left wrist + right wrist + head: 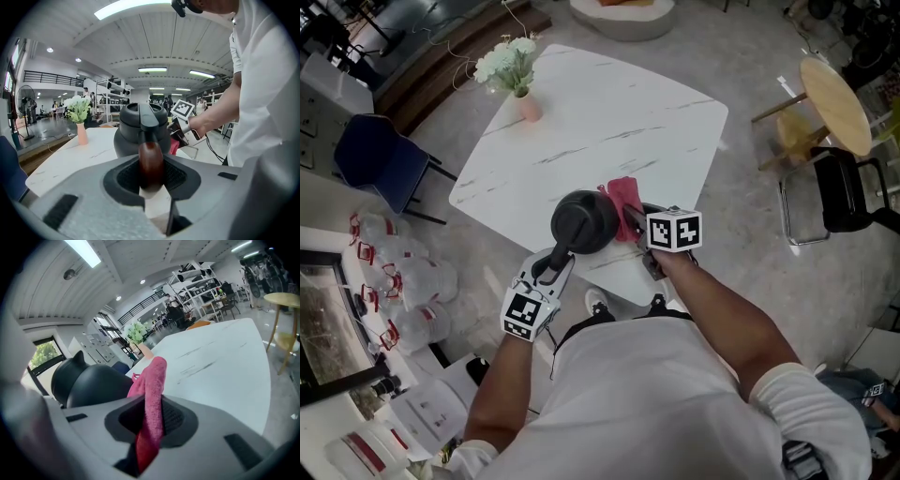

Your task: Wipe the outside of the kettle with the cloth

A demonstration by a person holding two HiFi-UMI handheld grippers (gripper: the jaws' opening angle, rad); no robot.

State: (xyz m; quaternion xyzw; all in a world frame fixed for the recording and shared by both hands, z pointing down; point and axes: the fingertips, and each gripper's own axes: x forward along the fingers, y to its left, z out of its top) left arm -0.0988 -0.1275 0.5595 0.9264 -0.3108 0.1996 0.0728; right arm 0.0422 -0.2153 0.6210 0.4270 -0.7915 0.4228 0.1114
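Observation:
A black kettle (584, 221) stands near the front edge of the white marble table (609, 122). Its brown handle (150, 161) is clamped between the jaws of my left gripper (551, 270), which reaches in from the near left. My right gripper (639, 225) is shut on a pink cloth (622, 199) and holds it against the kettle's right side. In the right gripper view the pink cloth (151, 399) runs up between the jaws, with the kettle (89, 383) just to its left. In the left gripper view the kettle (142, 129) rises beyond the handle.
A pink vase of white flowers (517, 80) stands at the table's far left corner. A blue chair (382, 164) is left of the table, a round wooden stool (834, 103) and a black chair (848, 192) to the right. Bottles (403, 281) lie on the floor.

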